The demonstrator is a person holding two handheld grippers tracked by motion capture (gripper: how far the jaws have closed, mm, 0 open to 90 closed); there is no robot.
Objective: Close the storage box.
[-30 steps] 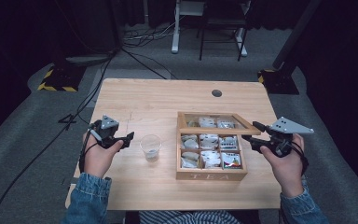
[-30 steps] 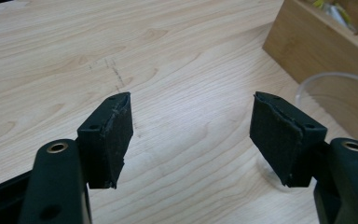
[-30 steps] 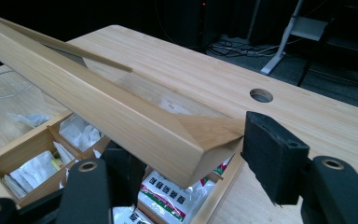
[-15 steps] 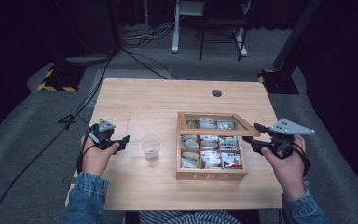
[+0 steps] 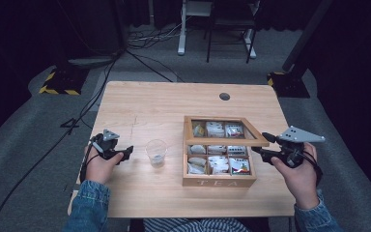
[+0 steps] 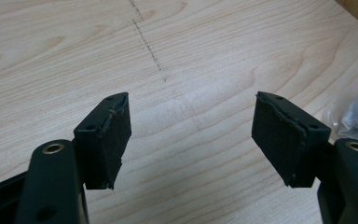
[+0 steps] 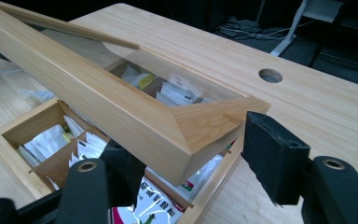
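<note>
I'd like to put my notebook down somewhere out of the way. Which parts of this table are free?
The far strip of the table, behind the tea box and left of the round hole, is bare. So is the near edge between the forearms. It is crowded mid-table: the plastic cup beside the box, whose lid is half raised.

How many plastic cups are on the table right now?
1: a clear plastic cup stands on the table, between the left gripper and the tea box.
</note>
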